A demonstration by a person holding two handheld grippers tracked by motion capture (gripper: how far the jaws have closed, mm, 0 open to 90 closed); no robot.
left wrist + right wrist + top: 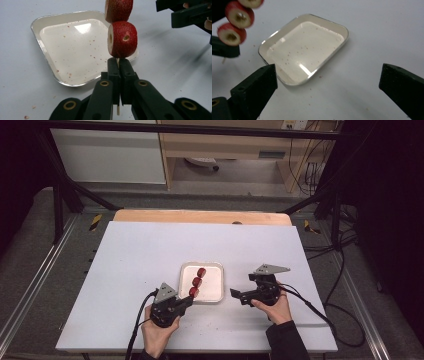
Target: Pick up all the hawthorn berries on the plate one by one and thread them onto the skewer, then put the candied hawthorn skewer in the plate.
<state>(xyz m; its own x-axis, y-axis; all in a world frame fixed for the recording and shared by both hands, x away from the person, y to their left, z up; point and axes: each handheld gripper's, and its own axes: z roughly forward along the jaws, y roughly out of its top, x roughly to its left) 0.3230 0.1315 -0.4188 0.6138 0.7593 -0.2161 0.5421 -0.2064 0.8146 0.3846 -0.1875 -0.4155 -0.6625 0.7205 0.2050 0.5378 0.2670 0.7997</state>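
At the left of the high view, your left hand (159,332) holds the left gripper (186,302) low on the white table (130,270), just beside the near left corner of the tray. Its jaws are pressed together on a thin wooden skewer (117,110). In the left gripper view the stick runs down between the two black jaws and pokes out below them. Three red fruit pieces (197,281) sit threaded on the skewer in a row, one after another, rising away from the jaws and held over the left part of the tray. The nearest piece (122,39) rests almost on the jaw tips — round, red-skinned, with a pale cut face and a small hole in its side.

In the middle lies the shallow white tray (216,285) with a metal rim, speckled with red crumbs.

To the right, your right hand (274,309) holds the right gripper (234,294) just beside the tray's right edge, pointing toward it. Its jaws stand wide apart — nothing between them.
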